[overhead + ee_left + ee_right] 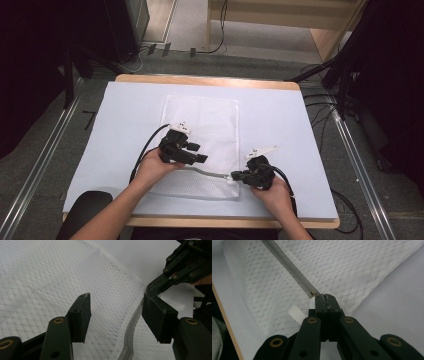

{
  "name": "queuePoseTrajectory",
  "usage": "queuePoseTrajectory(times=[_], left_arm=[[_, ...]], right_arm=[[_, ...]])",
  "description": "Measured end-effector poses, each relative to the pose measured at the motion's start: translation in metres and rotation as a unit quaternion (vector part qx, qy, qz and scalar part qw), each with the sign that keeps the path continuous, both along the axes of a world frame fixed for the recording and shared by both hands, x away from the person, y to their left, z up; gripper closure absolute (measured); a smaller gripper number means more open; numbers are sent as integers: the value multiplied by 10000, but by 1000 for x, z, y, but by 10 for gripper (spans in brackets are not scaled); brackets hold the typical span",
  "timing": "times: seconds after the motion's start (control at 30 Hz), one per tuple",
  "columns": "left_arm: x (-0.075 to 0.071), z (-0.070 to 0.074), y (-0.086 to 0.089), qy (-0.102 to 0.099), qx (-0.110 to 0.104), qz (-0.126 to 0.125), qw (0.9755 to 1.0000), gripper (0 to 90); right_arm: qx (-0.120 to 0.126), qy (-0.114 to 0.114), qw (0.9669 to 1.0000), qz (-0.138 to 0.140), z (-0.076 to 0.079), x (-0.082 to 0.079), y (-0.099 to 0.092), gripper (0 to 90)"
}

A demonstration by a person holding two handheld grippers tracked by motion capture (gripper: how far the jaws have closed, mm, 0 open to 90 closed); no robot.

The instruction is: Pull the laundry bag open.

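White mesh zippered laundry bag [202, 145] flat on white-covered tabletop [280, 120], right gripper [325, 296] jaws clamped on zipper end at bag's near corner, left gripper [115, 312] jaws wide apart over mesh, gripping nothing.

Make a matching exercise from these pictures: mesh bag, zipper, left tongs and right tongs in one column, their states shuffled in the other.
1. mesh bag
2. zipper
3. left tongs
4. right tongs

A. shut at the zipper's end
B. open above the bag
C. white, flat on the table
D. grey strip along the bag's near edge

Pairs: 1-C, 2-D, 3-B, 4-A
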State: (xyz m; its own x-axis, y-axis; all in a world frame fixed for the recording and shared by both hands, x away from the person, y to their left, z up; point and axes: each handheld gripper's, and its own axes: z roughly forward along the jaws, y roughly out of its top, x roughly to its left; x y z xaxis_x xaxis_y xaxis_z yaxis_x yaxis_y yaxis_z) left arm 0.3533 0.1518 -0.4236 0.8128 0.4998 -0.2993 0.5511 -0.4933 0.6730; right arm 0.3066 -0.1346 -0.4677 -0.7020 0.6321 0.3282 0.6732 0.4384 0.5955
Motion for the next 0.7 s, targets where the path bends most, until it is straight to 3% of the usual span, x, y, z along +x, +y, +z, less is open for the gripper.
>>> queuePoseTrajectory(times=[0.1, 0.33, 0.5, 0.7], left_arm=[[-2, -1, -1, 67, 78, -3, 9999, 491], [-3, -5, -3, 313, -65, 99, 9994, 689], [-4, -6, -4, 319, -101, 8, 9994, 782], [-9, -8, -10, 308, -101, -94, 9994, 771]], right_arm=[[27, -26, 10000, 55, 1, -2, 2, 900], [2, -76, 9999, 103, 1, -4, 10, 900], [-10, -178, 9997, 154, 3, -4, 15, 900], [-37, -317, 9994, 134, 5, -2, 11, 900]])
